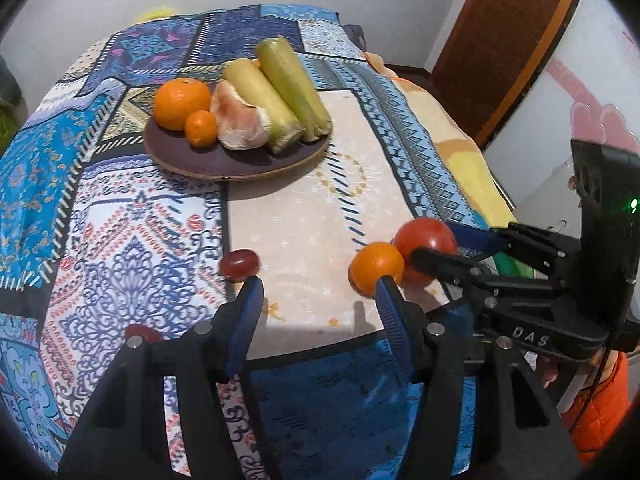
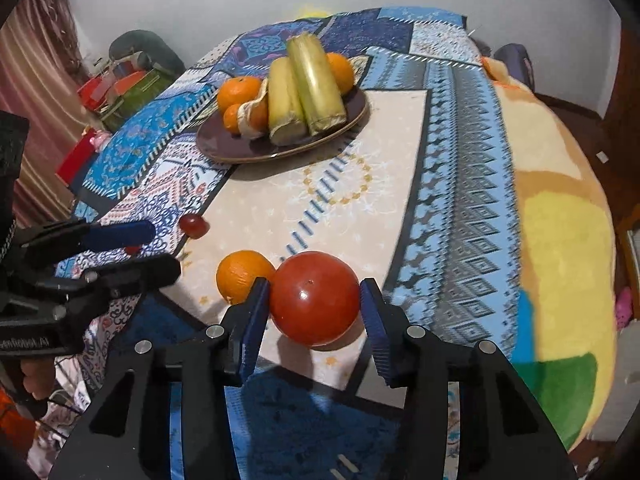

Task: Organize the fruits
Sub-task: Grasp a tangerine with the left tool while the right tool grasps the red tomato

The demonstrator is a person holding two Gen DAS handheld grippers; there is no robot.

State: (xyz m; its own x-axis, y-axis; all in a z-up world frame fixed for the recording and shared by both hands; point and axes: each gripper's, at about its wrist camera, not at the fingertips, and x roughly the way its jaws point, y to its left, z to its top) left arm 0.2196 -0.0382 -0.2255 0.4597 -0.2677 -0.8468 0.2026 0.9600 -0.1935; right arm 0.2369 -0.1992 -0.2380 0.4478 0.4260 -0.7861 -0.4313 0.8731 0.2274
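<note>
A dark plate (image 1: 192,162) holds two oranges, a peeled citrus piece and two green-yellow cane stalks (image 1: 294,92); it also shows in the right wrist view (image 2: 224,148). My right gripper (image 2: 314,300) is open with its jaws on either side of a red tomato (image 2: 314,298) on the cloth. It shows from the side in the left wrist view (image 1: 440,250). A loose orange (image 2: 240,276) touches the tomato's left. My left gripper (image 1: 318,292) is open and empty, the orange (image 1: 376,266) by its right fingertip. A red grape (image 1: 239,265) lies near its left fingertip.
The patterned blue cloth (image 1: 120,240) covers the table. A yellow-orange blanket (image 2: 560,220) hangs at the right edge. Boxes and clutter (image 2: 120,88) stand beyond the left edge. A second small red fruit (image 1: 140,332) lies by the left gripper's base.
</note>
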